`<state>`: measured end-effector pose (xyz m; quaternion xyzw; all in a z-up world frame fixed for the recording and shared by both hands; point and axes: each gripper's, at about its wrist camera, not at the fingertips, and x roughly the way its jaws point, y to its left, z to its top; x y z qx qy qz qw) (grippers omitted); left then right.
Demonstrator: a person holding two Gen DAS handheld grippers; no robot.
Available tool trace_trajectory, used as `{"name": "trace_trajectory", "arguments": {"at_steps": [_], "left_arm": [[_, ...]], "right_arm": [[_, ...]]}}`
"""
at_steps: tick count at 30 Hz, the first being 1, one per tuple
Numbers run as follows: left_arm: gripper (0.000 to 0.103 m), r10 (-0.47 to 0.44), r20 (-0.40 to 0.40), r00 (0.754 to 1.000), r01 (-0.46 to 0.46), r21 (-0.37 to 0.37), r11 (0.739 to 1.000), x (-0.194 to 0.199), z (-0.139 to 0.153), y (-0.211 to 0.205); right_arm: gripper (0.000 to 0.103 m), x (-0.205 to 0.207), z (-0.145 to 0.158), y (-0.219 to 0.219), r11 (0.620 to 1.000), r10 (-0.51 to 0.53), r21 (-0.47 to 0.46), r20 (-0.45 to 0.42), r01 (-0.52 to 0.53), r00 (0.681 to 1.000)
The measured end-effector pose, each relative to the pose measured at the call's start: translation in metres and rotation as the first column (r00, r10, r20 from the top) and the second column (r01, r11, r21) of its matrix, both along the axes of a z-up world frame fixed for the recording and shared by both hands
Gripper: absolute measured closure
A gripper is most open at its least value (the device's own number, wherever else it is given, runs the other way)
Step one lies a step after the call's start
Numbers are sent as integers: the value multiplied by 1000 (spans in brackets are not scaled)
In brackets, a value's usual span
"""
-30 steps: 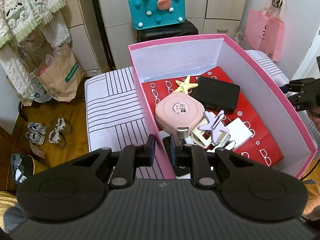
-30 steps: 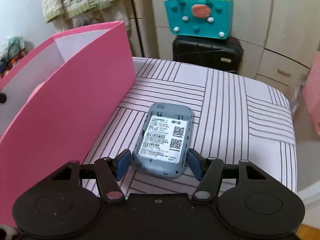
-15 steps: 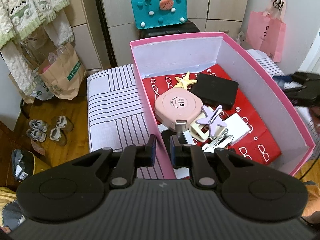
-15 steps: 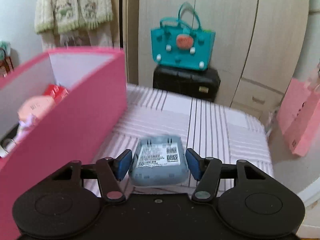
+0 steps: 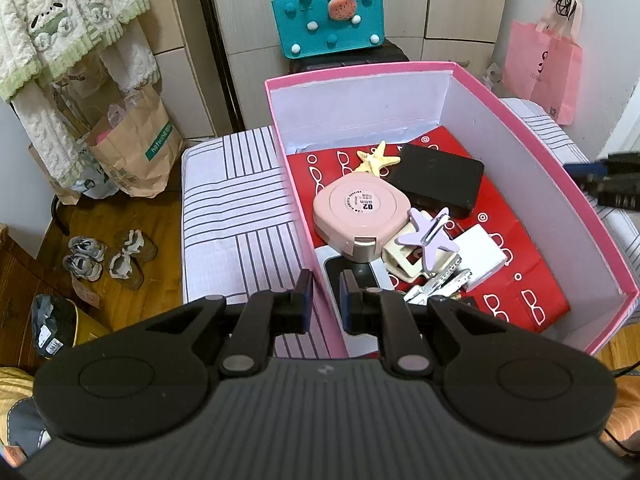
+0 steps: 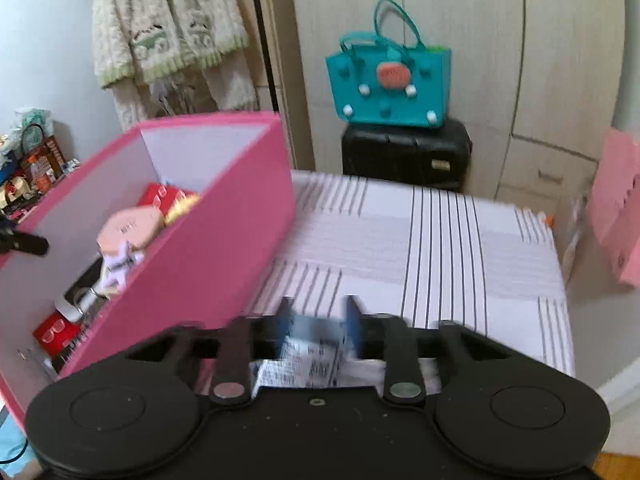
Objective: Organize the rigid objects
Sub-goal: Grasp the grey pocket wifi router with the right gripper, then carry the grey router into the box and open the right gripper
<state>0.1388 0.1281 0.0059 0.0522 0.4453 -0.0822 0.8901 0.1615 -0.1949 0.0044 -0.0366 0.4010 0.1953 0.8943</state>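
Blurry and hidden things

The gray device [image 6: 308,360] between the right gripper [image 6: 318,320] fingers is smeared; its label cannot be read.

Left wrist view: the camera sits behind the left gripper [image 5: 324,300] and looks steeply down, at close range, over the near left wall of the pink box [image 5: 532,152] into its interior; the striped cushion [image 5: 236,216] carrying the box, the wooden floor and the wardrobe fill the rest. Right wrist view: the camera sits behind the right gripper [image 6: 318,324], outside the box's right wall [image 6: 224,240], angled down across the cushion's right part [image 6: 460,248] toward the wardrobe; this picture is motion-blurred. Shared: the box and its contents, the cushion, the teal bag [image 5: 328,20] [image 6: 390,80] on the black suitcase [image 6: 404,152], the hanging cream garment [image 5: 60,12] [image 6: 168,20]. Each view catches the other gripper at its edge.
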Motion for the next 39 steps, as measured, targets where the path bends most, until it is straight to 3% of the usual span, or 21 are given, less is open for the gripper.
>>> {"name": "trace_trajectory", "arguments": {"at_steps": [2, 5, 7, 10, 13, 19, 24, 28, 31, 39], "left_arm": [[90, 2, -2, 1000, -2, 0, 1000, 1, -1, 0], [90, 4, -5, 1000, -4, -2, 1000, 2, -2, 0], [90, 3, -5, 1000, -3, -2, 1000, 2, -2, 0], [90, 6, -8, 1000, -6, -3, 1000, 3, -3, -1], [90, 10, -12, 1000, -11, -10, 1000, 4, -5, 0], [90, 6, -18, 1000, -6, -14, 1000, 5, -5, 1], [90, -3, -34, 999, 3, -2, 1000, 6, -8, 0], [90, -10, -40, 999, 10, -3, 1000, 3, -10, 1], [90, -12, -31, 999, 11, -20, 1000, -1, -8, 4], [90, -26, -27, 999, 25, -28, 999, -3, -8, 6]], "right_arm": [[53, -5, -11, 4, 1000, -1, -4, -18, 1, 1000], [41, -14, -24, 11, 1000, 9, -13, -43, -10, 999], [30, -19, -32, 19, 998, 13, -54, -37, -15, 999], [25, -23, -44, 29, 994, 16, -107, -2, -16, 1000], [37, -24, -46, 22, 998, 16, -55, 26, -15, 1000], [38, -25, -33, 5, 999, -44, -8, 67, 44, 997], [38, -34, 9, 7, 998, -58, -11, 170, 61, 984], [38, -43, 53, 21, 1000, 18, -3, 254, -18, 967], [38, -49, 68, 44, 996, 91, -9, 283, -92, 955], [38, -12, 51, 114, 964, 258, -122, 197, -237, 946]]}}
